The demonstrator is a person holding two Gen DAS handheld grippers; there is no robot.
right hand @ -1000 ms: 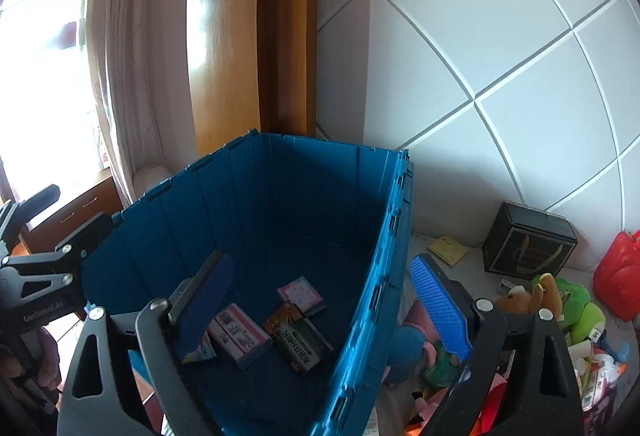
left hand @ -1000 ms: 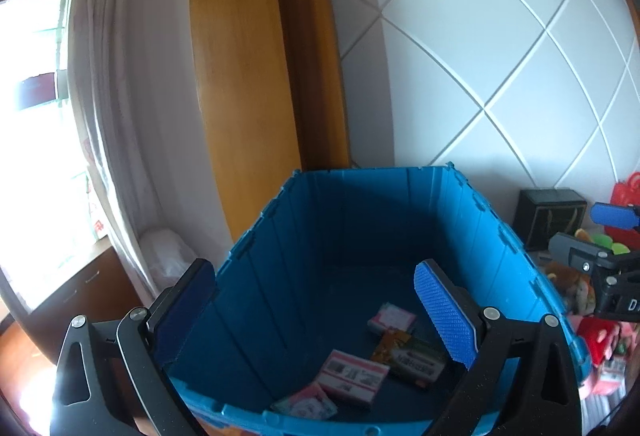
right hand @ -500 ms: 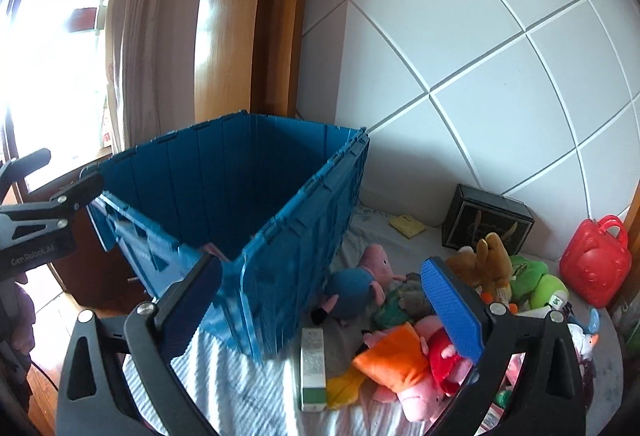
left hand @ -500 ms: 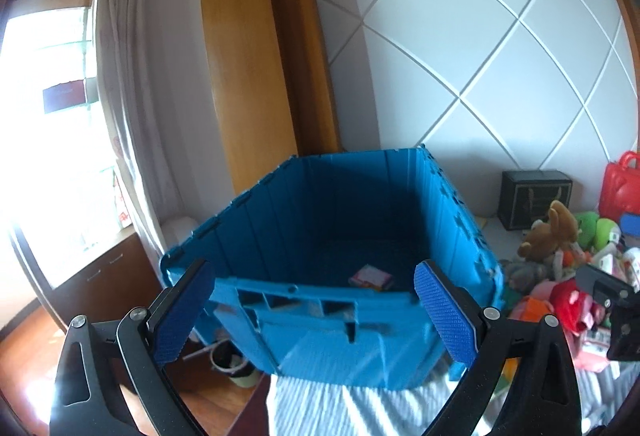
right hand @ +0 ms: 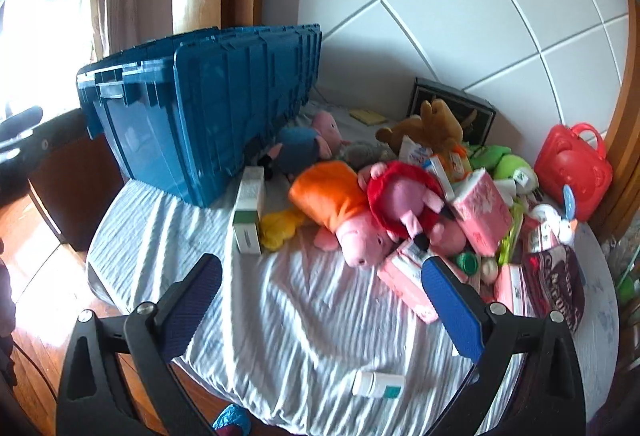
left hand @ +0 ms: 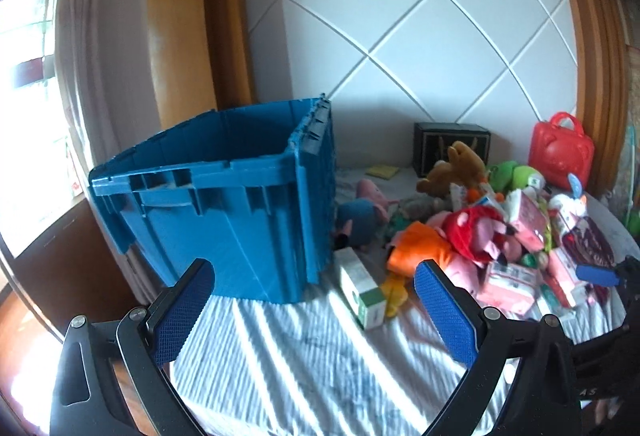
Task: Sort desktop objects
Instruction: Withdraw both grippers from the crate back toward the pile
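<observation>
A big blue crate [left hand: 224,203] stands at the left of a table with a striped cloth [left hand: 304,364]; it also shows in the right wrist view [right hand: 208,107]. A pile of plush toys and boxes lies to its right: an orange-clad pig plush [right hand: 340,203], a red-clad pig plush [right hand: 404,195], pink boxes [right hand: 480,211], and a white-green box [right hand: 248,211], which also shows in the left wrist view [left hand: 360,288]. My left gripper [left hand: 312,312] is open and empty above the cloth. My right gripper [right hand: 320,308] is open and empty above the cloth, near the pile.
A red toy case [right hand: 572,167] and a black box [right hand: 452,107] stand at the back by the white panelled wall. A small white bottle [right hand: 376,384] lies near the table's front edge. The floor [right hand: 36,276] drops off at the left.
Both grippers have pulled back and up out of the crate and swung right. The view went from the crate's inside to the table and the toy pile. Both stay open.
</observation>
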